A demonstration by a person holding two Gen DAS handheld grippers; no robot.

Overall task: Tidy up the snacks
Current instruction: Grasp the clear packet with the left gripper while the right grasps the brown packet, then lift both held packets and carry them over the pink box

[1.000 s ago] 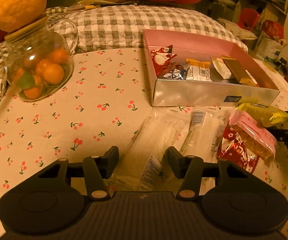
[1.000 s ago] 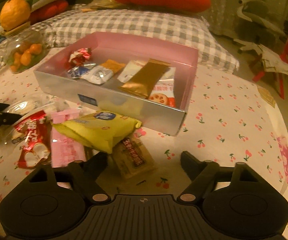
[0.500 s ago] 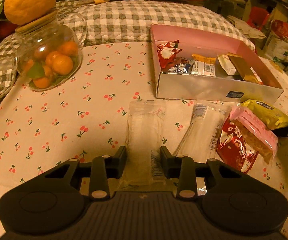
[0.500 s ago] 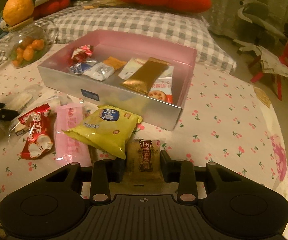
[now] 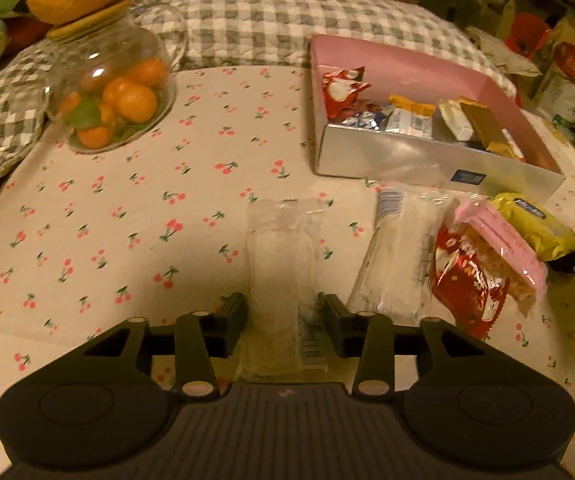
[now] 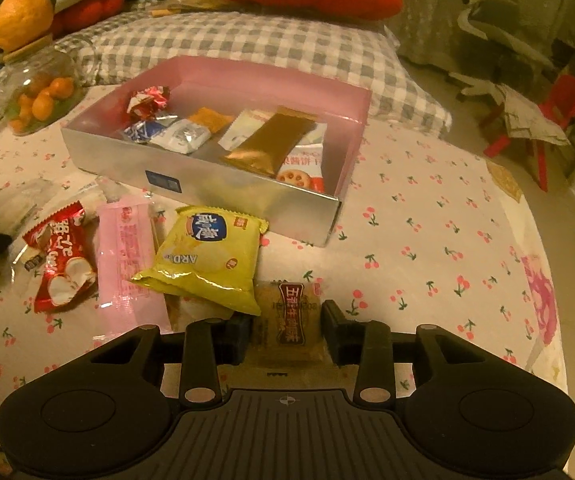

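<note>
Cherry-print cloth; left gripper opening around clear packet, right gripper opening around brown packet.

The left gripper straddles the near end of a clear snack packet lying on the cherry-print cloth; its jaws are opening, with the packet between them and the pads at the packet's edges. Just right of the tongs lies a second clear packet, then a red wrapper, a pink packet and a yellow bag. Ahead and to the right stands the pink-lined box holding snacks. Ahead and to the left sits a glass jar of oranges.
</note>
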